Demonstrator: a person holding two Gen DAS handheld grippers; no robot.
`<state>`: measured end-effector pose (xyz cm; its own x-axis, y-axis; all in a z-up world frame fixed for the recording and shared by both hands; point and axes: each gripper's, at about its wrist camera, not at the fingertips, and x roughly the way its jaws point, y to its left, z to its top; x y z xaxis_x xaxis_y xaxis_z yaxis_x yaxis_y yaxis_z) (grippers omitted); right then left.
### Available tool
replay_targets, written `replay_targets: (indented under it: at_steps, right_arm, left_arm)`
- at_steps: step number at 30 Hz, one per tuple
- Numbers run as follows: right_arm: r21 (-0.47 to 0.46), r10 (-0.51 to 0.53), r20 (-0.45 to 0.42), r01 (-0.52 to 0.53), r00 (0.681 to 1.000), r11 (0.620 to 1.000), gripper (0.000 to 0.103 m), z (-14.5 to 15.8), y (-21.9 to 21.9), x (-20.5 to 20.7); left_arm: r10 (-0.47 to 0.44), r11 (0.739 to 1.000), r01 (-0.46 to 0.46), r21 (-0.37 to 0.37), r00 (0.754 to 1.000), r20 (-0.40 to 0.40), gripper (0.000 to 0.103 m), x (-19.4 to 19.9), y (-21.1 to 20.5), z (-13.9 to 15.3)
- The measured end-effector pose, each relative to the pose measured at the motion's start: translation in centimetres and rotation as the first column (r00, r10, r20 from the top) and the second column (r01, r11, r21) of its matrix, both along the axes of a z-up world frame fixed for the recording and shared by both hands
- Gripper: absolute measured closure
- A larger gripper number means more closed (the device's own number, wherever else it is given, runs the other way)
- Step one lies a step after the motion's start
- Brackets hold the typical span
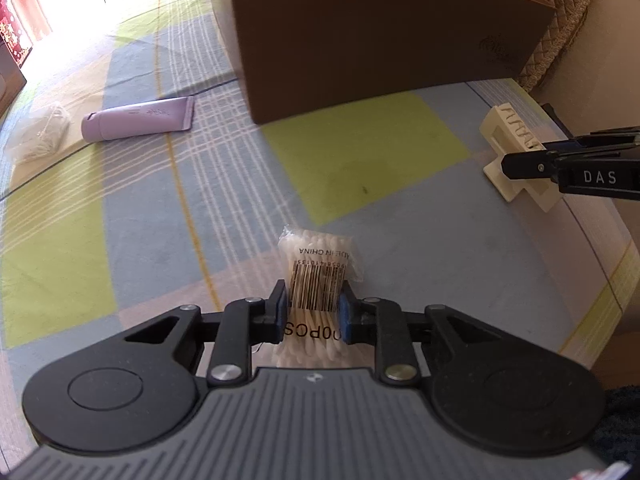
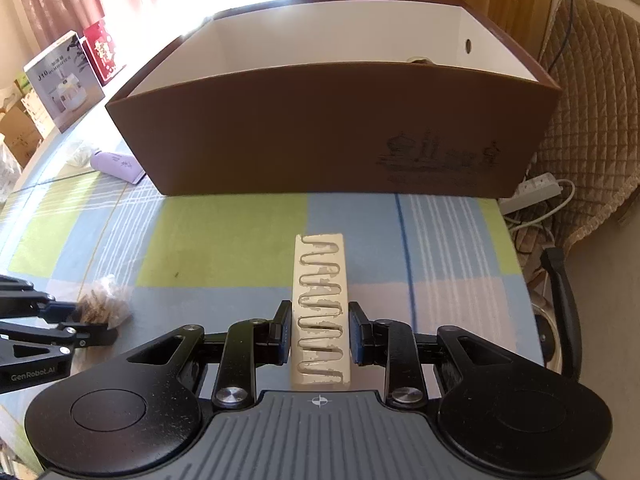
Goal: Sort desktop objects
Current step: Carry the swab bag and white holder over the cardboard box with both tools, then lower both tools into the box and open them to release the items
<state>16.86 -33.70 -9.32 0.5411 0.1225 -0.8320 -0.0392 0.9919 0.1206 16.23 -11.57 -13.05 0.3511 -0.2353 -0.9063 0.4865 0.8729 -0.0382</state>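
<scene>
My left gripper point(image 1: 313, 316) is shut on a clear pack of cotton swabs point(image 1: 318, 276) with a barcode label, low over the plaid tablecloth point(image 1: 400, 208). In the right wrist view that same left gripper point(image 2: 86, 326) is at the left edge with the swab pack point(image 2: 106, 300). My right gripper point(image 2: 320, 332) is shut on a cream plastic holder point(image 2: 321, 280) with a zigzag slot, its pads pressed on both long sides. The left wrist view has this holder point(image 1: 502, 128) at the right, with the right gripper point(image 1: 532, 156) on it. A tall brown box point(image 2: 320, 132), open on top and white inside, stands just behind.
A lilac tube point(image 1: 138, 119) and a clear plastic bag point(image 1: 38, 136) lie at the far left of the table. A quilted chair point(image 2: 592, 120) and a power strip point(image 2: 536, 188) are off the table's right edge. Product cartons point(image 2: 64, 80) stand at the back left.
</scene>
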Motion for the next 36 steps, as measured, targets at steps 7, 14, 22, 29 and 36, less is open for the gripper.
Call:
replay_targets:
  at_steps: [7, 14, 22, 29, 36]
  right_arm:
    - [0.081, -0.031, -0.005, 0.031, 1.000, 0.996, 0.078, 1.0, -2.8, -0.7]
    - [0.205, -0.034, 0.037, 0.026, 0.999, 0.978, 0.078, 3.9, -5.3, -0.8]
    - [0.285, -0.007, 0.137, -0.032, 0.991, 0.958, 0.078, 7.6, -6.1, 0.4]
    - [0.297, -0.001, 0.205, -0.062, 0.979, 0.953, 0.078, 9.7, -7.0, 2.7]
    - [0.262, -0.006, 0.252, -0.062, 0.968, 0.963, 0.078, 11.0, -8.4, 5.8]
  left_arm:
    - [0.038, 0.999, -0.038, -0.036, 0.999, -0.005, 0.084, -0.8, -0.2, 1.3]
    - [0.072, 0.988, -0.066, -0.141, 0.997, 0.039, 0.084, -0.9, -0.4, 5.6]
    - [0.063, 0.977, -0.034, -0.209, 0.989, 0.130, 0.084, 1.5, -3.6, 9.9]
    - [0.048, 0.974, -0.005, -0.228, 0.982, 0.181, 0.084, 4.5, -6.5, 11.9]
    - [0.051, 0.969, 0.005, -0.249, 0.975, 0.217, 0.084, 8.4, -8.9, 13.1]
